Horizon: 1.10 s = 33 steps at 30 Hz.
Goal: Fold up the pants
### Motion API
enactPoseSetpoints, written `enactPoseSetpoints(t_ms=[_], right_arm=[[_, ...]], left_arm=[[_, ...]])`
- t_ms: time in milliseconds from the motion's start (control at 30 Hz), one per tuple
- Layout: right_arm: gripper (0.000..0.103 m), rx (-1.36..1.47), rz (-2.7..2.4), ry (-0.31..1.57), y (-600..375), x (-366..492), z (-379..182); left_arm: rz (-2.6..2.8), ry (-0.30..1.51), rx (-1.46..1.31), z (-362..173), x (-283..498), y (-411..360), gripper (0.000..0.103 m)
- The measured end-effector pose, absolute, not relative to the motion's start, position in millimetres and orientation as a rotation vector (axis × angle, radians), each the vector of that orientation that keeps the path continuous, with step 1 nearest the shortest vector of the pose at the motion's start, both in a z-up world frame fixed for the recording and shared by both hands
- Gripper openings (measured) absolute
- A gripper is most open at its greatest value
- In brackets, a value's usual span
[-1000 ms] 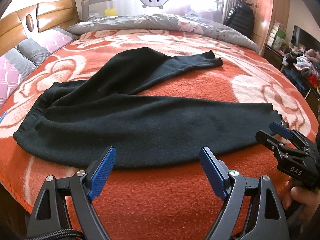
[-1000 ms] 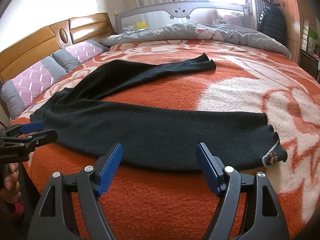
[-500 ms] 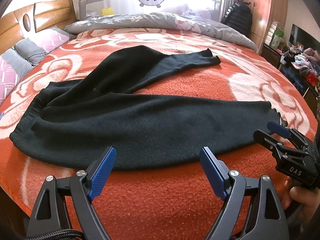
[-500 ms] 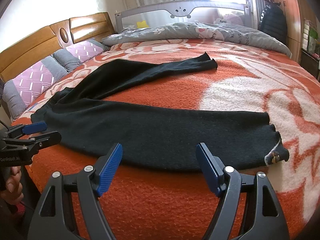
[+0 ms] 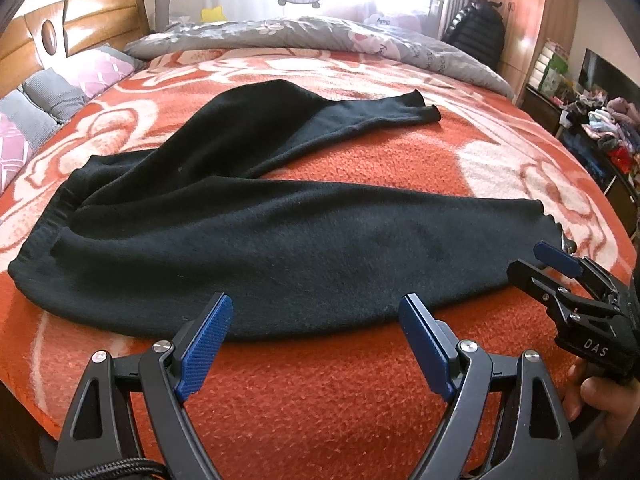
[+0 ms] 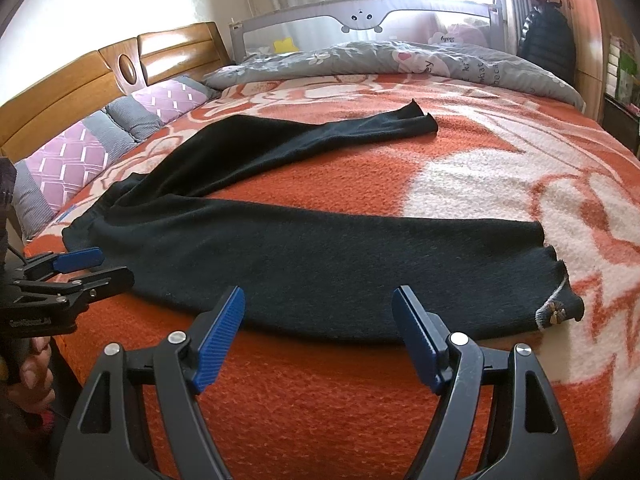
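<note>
- The pants (image 5: 280, 240) lie spread on the orange blanket (image 5: 320, 392), just ahead of both claws and touching neither.
- The left claw (image 5: 316, 344) is released, its blue pads wide apart over bare blanket just short of the near edge of the closer leg.
- The right claw (image 6: 320, 332) is likewise released and holds nothing, aimed at the same leg nearer its cuff (image 6: 560, 308).
- In the left camera the right claw (image 5: 560, 268) shows at the right edge, close to that cuff.
- A strip of bare blanket runs between the claws and the pants; more open blanket lies beyond the cuffs, up to the grey quilt (image 6: 400, 60).
- The waistband (image 5: 40, 240) is at the left, towards the pillows (image 6: 80, 156).
- The black legs fork apart; the farther one angles away, its cuff (image 5: 416, 106) well apart from the near one.
</note>
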State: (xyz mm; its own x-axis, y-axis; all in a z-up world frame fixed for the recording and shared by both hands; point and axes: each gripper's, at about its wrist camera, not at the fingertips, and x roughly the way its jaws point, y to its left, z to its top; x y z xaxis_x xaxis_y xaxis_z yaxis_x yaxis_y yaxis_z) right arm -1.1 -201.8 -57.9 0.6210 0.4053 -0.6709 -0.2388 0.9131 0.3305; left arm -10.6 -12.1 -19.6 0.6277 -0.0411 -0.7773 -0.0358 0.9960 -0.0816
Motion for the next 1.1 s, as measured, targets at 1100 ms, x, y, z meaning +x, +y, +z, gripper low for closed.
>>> enactPoseSetpoints(t_ms=[1100], right_arm=[[0.083,0.278,0.455,0.97,-229.6,235.8,-42.1]], left_arm=[[-0.043,0.924,-0.029,31.5,183.7,42.7,0.086]])
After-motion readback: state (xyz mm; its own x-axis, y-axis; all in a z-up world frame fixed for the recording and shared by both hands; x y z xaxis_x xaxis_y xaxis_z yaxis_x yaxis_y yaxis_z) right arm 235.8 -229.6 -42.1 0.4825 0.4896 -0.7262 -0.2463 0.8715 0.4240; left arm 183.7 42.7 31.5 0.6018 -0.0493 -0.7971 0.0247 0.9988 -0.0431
